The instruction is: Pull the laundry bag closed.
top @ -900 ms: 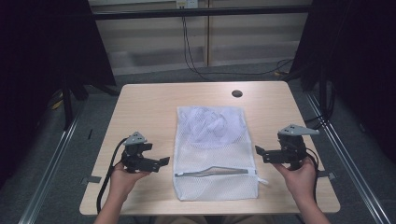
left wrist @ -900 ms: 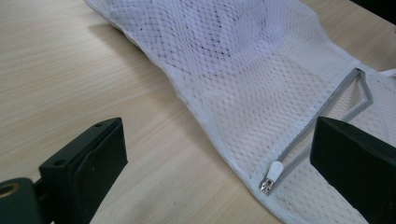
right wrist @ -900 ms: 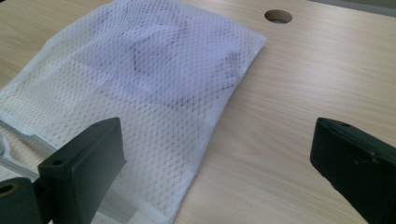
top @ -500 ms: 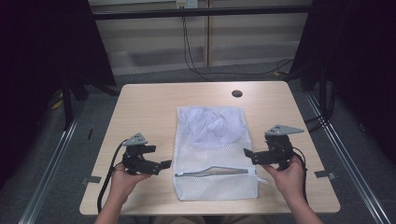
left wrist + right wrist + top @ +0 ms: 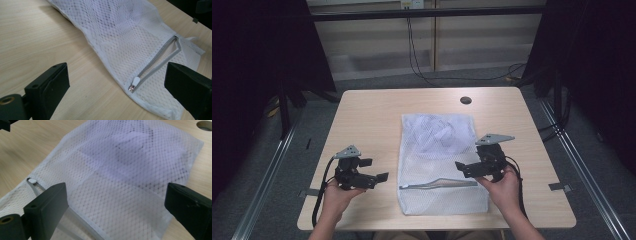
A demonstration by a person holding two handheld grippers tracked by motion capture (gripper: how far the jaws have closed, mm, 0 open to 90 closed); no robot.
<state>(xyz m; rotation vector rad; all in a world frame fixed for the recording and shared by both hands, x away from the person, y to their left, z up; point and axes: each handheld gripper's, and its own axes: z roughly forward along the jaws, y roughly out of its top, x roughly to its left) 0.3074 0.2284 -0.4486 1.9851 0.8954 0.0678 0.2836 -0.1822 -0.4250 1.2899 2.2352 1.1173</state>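
Observation:
A white mesh laundry bag (image 5: pixel 432 155) lies flat in the middle of the wooden table (image 5: pixel 367 120). Its grey zipper (image 5: pixel 439 184) gapes partly open near the front end, and white cloth (image 5: pixel 437 132) bunches inside the far end. My left gripper (image 5: pixel 374 170) hovers open just left of the bag, its jaws framing the zipper pull (image 5: pixel 135 82) and the mesh bag (image 5: pixel 125 32). My right gripper (image 5: pixel 468 162) is open above the bag's right edge. In the right gripper view, that gripper (image 5: pixel 116 190) faces the mesh bag (image 5: pixel 125 170) and the zipper pull (image 5: pixel 32 180). Neither holds anything.
A round cable hole (image 5: pixel 465 100) sits in the tabletop behind the bag, and the hole (image 5: pixel 205 125) shows again in the right gripper view. Bare wood lies on both sides of the bag. Metal rails (image 5: pixel 267 175) flank the table, with dark curtains and cables beyond.
My right gripper has moved left, from beside the bag's right edge to above it. The left gripper has stayed in place.

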